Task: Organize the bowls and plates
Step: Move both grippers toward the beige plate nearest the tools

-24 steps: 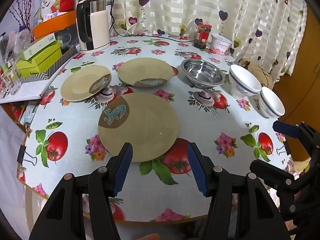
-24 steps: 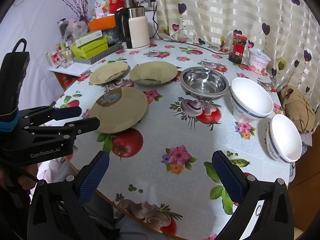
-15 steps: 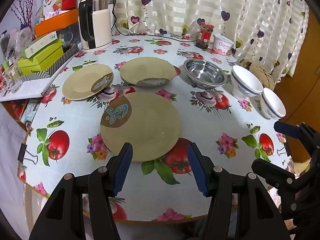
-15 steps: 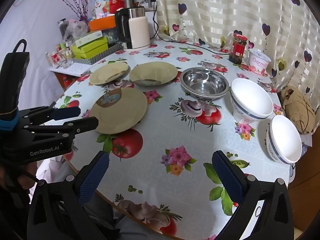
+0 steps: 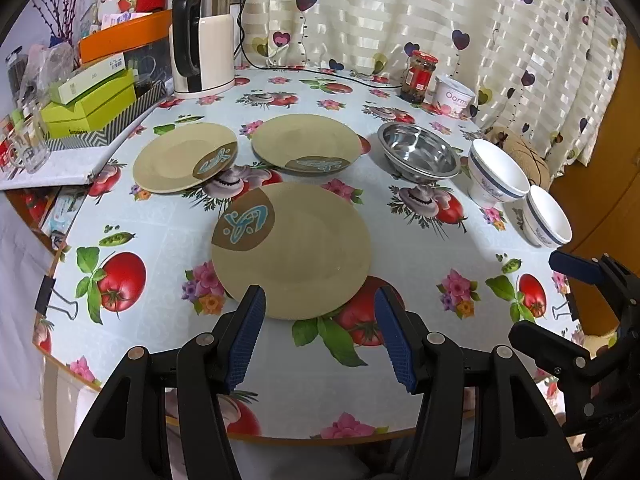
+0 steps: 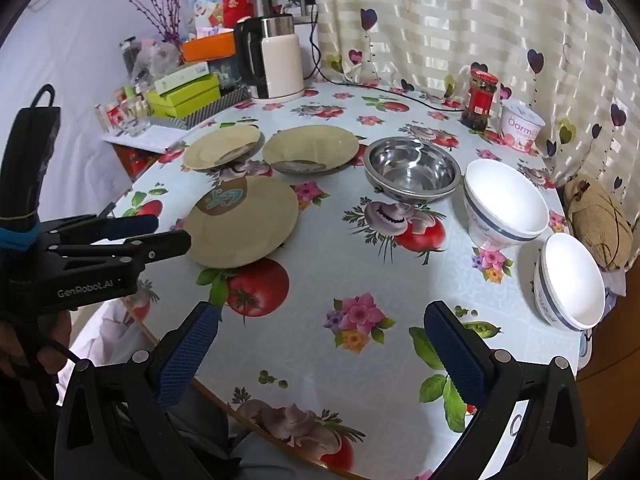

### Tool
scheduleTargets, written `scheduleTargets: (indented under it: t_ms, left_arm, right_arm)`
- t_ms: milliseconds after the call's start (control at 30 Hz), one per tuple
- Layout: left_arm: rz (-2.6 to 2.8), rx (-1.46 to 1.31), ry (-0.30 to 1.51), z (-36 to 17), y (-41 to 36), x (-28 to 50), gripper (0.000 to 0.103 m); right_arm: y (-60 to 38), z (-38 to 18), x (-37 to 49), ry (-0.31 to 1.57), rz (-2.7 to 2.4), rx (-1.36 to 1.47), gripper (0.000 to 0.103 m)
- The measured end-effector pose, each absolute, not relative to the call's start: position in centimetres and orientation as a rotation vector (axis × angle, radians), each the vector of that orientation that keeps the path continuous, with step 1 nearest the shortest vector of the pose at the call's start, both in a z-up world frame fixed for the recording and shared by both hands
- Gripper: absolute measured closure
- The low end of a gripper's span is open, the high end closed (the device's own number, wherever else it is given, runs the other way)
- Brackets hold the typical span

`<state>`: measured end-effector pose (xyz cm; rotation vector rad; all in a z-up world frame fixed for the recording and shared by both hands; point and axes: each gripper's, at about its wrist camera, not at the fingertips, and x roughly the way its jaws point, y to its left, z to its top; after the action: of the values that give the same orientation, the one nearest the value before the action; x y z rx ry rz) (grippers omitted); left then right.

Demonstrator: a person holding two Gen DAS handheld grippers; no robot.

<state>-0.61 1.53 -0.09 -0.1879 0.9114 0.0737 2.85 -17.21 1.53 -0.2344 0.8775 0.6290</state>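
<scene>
Covering the round table [image 5: 168, 236], a glossy floral oilcloth bears matte tan plates [image 5: 292, 248]; both grippers [image 5: 320, 336] [image 6: 320, 352] gape, empty.

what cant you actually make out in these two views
- Steel bowl: its base, hidden by its own rim in both views.
- Far plate: its printed patch, blurred in the right wrist view.
- Jar: label text, too small.
- Table: near edge, behind the left tongs.

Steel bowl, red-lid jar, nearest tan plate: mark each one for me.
steel bowl [image 6: 412, 166], right wrist view, on its inner base.
red-lid jar [image 6: 479, 100], right wrist view, on its red label.
nearest tan plate [image 5: 296, 252], left wrist view, on the plain centre.
</scene>
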Motion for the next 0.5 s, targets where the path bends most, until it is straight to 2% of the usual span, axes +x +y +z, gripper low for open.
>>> scheduleTargets:
  t_ms: [500]
  left_arm:
    - [0.085, -0.18, 0.932, -0.24, 1.86, -0.34, 0.046]
  right_arm:
    - [-17.62, 1.86, 2.42, 0.864, 0.636, -0.231, 0.0]
